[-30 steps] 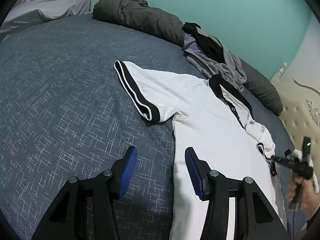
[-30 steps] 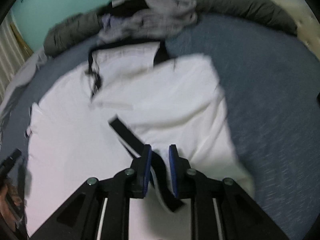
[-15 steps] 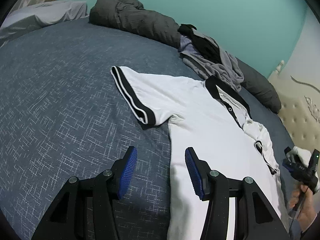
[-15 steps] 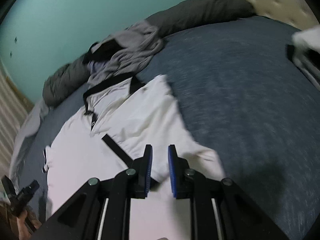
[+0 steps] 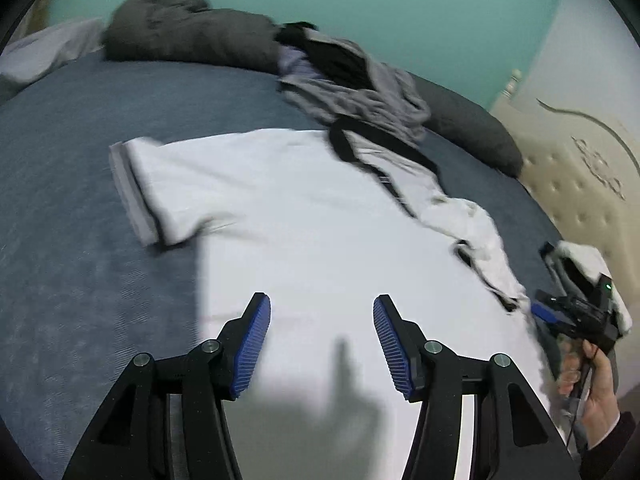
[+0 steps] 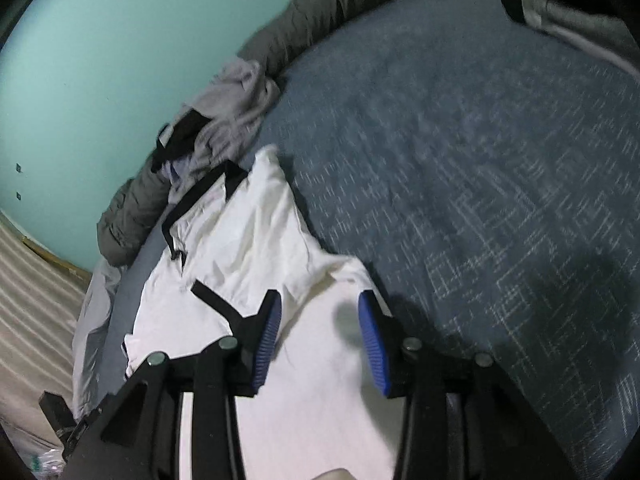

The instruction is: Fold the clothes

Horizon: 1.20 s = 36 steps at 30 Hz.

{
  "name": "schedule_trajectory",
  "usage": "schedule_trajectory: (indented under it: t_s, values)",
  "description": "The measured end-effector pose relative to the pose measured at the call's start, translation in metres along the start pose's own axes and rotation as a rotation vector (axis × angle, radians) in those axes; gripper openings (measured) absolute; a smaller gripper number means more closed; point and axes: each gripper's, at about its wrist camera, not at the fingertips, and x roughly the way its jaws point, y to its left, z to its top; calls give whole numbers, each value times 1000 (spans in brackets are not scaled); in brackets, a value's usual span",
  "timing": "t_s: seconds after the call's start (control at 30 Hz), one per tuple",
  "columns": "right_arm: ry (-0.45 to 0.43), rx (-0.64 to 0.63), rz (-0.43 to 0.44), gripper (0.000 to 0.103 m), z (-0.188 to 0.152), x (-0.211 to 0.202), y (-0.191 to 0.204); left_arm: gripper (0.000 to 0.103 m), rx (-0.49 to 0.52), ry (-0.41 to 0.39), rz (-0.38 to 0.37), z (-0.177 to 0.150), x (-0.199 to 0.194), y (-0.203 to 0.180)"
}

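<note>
A white polo shirt with black collar and black sleeve trim lies spread on the blue bed. Its right sleeve is folded in over the body; the left sleeve lies flat. My left gripper is open above the shirt's lower body, nothing between its blue pads. My right gripper is open over the shirt's right side near its edge, with white fabric below the gap. In the left wrist view the right gripper shows at the far right, held by a hand.
A heap of grey and black clothes lies past the collar. Dark grey bolsters line the teal wall. A cream tufted headboard stands right. Folded white and grey cloth lies at the far corner. Bare blue bedding spreads right of the shirt.
My right gripper was shut on the black-trimmed sleeve; it has opened and the sleeve lies folded on the shirt. The left gripper moved right, from the shirt's edge to over its body.
</note>
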Motion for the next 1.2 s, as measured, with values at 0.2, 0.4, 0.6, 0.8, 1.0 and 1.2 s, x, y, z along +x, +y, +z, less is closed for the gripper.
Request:
schedule_trajectory:
  t_s: [0.2, 0.4, 0.6, 0.8, 1.0, 1.2]
  values:
    - [41, 66, 62, 41, 10, 2, -6, 58, 107, 74, -80, 48, 55, -87]
    - [76, 99, 95, 41, 17, 9, -10, 58, 183, 206, -154, 93, 133, -169]
    - [142, 110, 95, 41, 15, 23, -14, 58, 243, 307, -160, 121, 210, -224]
    - [157, 145, 131, 41, 14, 29, -21, 58, 253, 364, -167, 133, 265, -250]
    - [149, 145, 152, 41, 16, 31, -25, 56, 259, 385, -184, 134, 294, -270]
    - [132, 103, 164, 10, 14, 26, -21, 17, 272, 409, -188, 132, 307, -280]
